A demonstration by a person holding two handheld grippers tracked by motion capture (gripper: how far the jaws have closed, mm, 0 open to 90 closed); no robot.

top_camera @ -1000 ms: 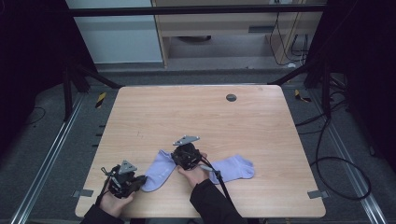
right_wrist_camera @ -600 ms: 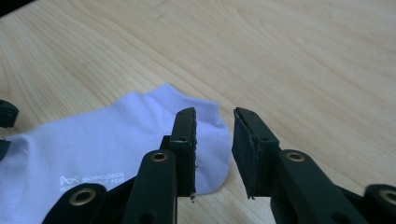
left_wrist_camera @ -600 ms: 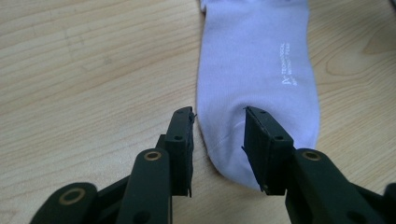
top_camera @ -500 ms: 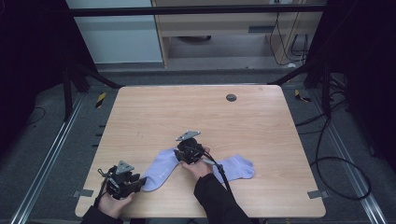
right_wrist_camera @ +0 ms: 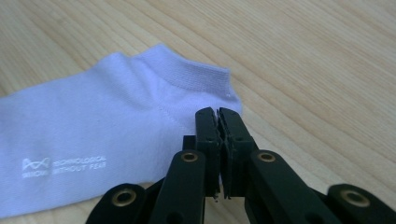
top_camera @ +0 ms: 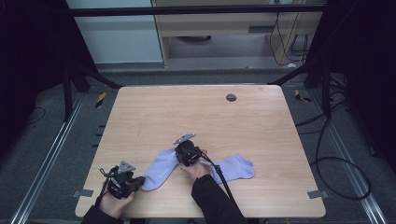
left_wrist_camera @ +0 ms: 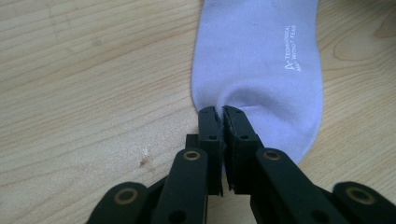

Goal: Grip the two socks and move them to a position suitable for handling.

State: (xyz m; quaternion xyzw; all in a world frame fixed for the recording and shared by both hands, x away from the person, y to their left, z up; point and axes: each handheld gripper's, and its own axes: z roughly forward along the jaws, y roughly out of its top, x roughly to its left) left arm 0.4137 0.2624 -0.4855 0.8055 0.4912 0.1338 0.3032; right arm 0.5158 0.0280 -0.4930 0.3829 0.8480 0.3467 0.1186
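Pale wooden tabletop (top_camera: pixel 261 121) underfoot of everything, dark room around it.

Left gripper (left_wrist_camera: pixel 220 112): black jaws pressed together, just been closing, pinching the rounded toe end of a lilac knitted ankle sock (left_wrist_camera: pixel 261 56). Fabric puckered right at the tips. Ahead of the jaws, rest of the sock flat on the wood, white lettering on the side away from the tips. Held from below by the left hand (top_camera: pixel 114 200), near the table's front edge in the high view.

Right gripper (right_wrist_camera: pixel 218 114): jaws likewise squeezed together, just been closing, nipping the sock's edge just beside the ribbed cuff. Cuff directly ahead of the tips, white logo and lettering off to the side of the jaws, bare wood beyond. Gripped by the right hand (top_camera: pixel 196 169), dark sleeve behind it.

Between the 2 grippers in the high view: that 1 sock stretched flat, toe at the left gripper, cuff at the right.

On the right gripper's far side, just beside the hand: second lilac sock (top_camera: pixel 236 168), flat, untouched.

Well beyond both grippers, near the far edge: small dark round disc (top_camera: pixel 231 97). Past the table: grey floor with looping black cables (top_camera: pixel 327 154).
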